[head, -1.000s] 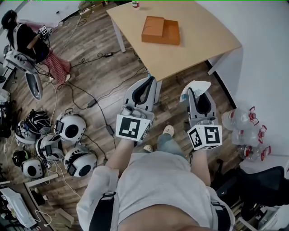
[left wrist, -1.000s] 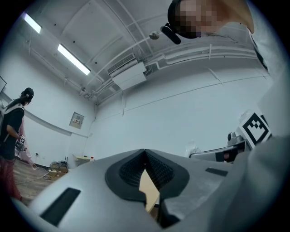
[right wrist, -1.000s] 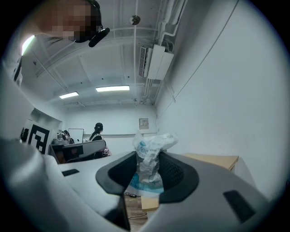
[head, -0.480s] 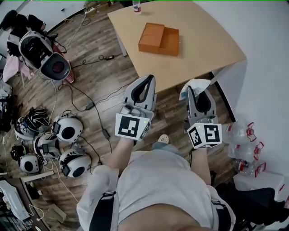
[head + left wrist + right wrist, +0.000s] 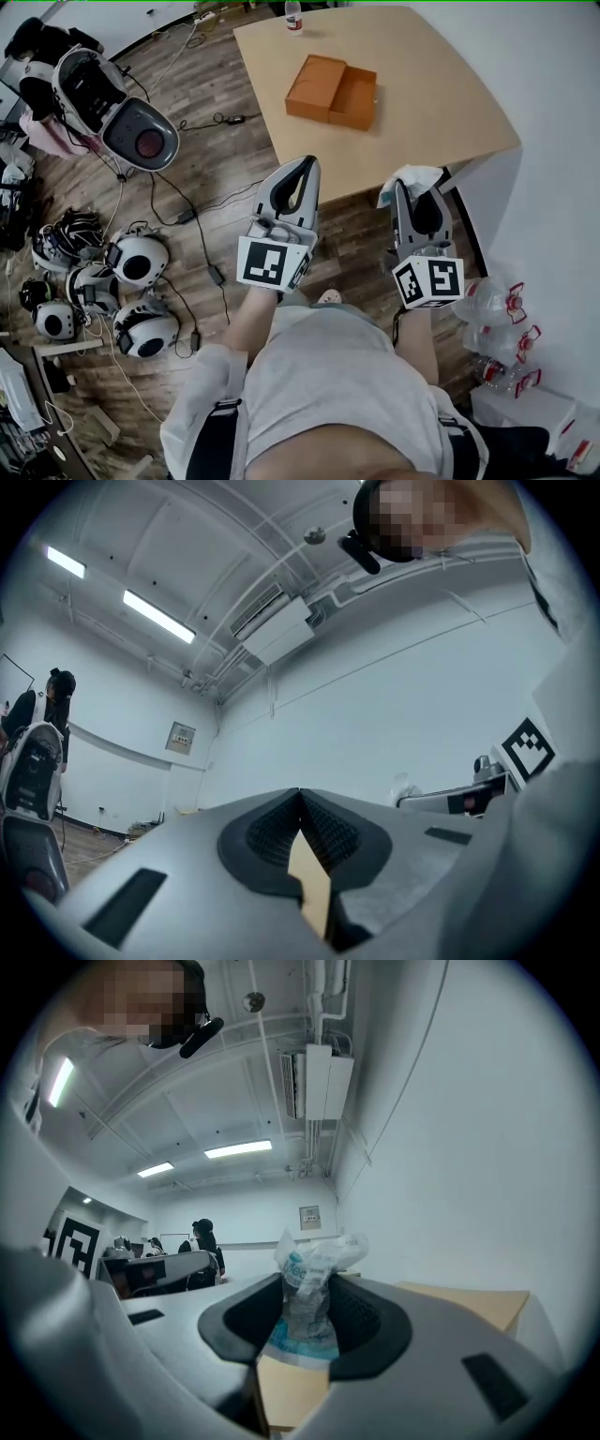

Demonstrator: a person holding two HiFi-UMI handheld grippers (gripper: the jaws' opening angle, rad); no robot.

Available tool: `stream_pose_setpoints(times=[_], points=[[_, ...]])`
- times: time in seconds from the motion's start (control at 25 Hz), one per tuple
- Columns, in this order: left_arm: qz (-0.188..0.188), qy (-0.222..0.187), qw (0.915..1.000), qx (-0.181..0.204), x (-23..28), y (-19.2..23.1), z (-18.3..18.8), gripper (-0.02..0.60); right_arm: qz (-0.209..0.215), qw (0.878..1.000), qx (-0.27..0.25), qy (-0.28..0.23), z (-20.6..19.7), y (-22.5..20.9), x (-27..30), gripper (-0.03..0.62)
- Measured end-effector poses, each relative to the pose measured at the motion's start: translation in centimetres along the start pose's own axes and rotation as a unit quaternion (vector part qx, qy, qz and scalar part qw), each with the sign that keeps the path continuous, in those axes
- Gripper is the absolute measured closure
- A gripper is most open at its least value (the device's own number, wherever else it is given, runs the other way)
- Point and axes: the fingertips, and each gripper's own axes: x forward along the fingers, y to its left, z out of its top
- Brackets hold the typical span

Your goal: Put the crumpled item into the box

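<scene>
On the wooden floor at the far left lie several round white devices among cables. The left tongs are held out over the floor just short of the tabletop's near edge. In the left gripper view the left tongs have their 2 jaws closed tip to tip, with nothing between them.

Further on, an orange box sits on the tabletop, its right half open and hollow, well apart from both tongs. A bottle stands at the far edge.

To the right, the right tongs reach the tabletop's near edge. Their jaws stand partly apart and are clamped on the crumpled item, a white wrapper with blue print. In the right gripper view the crumpled item stands upright between the pads of the right tongs, its top poking out past the tips. Clear bottles lie on the floor at the far right.
</scene>
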Motion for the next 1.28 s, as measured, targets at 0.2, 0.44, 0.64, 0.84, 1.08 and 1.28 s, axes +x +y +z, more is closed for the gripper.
stream_pose_setpoints(times=[0.2, 0.44, 0.64, 0.84, 1.08, 1.28], points=[[0.01, 0.014, 0.9998, 0.007, 0.6, 0.1, -0.8, 0.568, 0.007, 1.0, 0.013, 0.0, -0.5, -0.8, 0.6, 0.451], [0.003, 0.018, 0.9998, 0.008, 1.7, 0.0, -1.0, 0.568, 0.002, 1.0, 0.021, 0.002, -0.9, -1.6, 1.1, 0.451], [-0.01, 0.015, 0.9998, 0.002, 3.4, 0.4, -1.3, 0.568, -0.013, 1.0, 0.023, 0.0, -0.7, -2.6, 2.2, 0.451], [-0.021, 0.016, 0.9996, -0.01, 5.5, 1.9, -2.3, 0.568, -0.024, 1.0, 0.016, 0.004, -0.9, -3.0, 4.5, 0.451], [-0.042, 0.013, 0.9989, -0.019, 8.8, 4.5, -2.8, 0.568, -0.045, 0.999, 0.009, 0.004, -0.8, -3.6, 7.9, 0.451], [-0.06, 0.014, 0.9979, -0.023, 11.5, 6.8, -3.5, 0.568, -0.06, 0.998, 0.007, 0.003, -1.0, -3.9, 11.0, 0.451]])
